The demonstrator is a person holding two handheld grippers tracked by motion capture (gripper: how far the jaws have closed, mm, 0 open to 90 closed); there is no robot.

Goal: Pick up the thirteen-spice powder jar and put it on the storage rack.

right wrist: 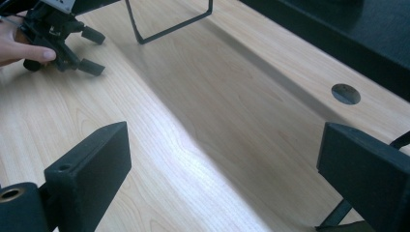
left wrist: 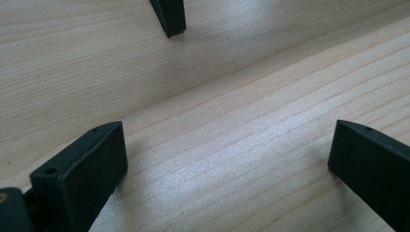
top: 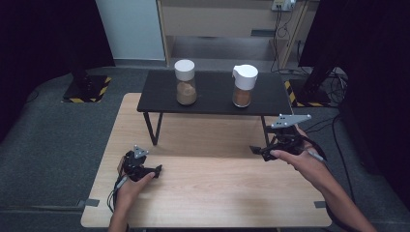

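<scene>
My left gripper (top: 156, 170) rests low on the wooden table (top: 208, 188) at the front left. In the left gripper view its black jaws stand wide apart over bare wood, so the left gripper (left wrist: 227, 145) is open with nothing between the pads. My right gripper (top: 256, 151) hovers at the right, near the right leg of the black shelf (top: 212, 92), and points left. In the right gripper view the right gripper (right wrist: 227, 145) is open too, with only tabletop between its jaws. On the shelf stand two white-lidded jars of brown powder, the left jar (top: 185, 82) and the right jar (top: 243, 86).
The shelf's thin black legs (right wrist: 169, 26) stand on the table, leaving a gap under it. A round hole (right wrist: 346, 94) sits in the tabletop under the shelf. The left gripper (right wrist: 63, 38) and its hand appear far off in the right gripper view. Dark curtains and cables surround the table.
</scene>
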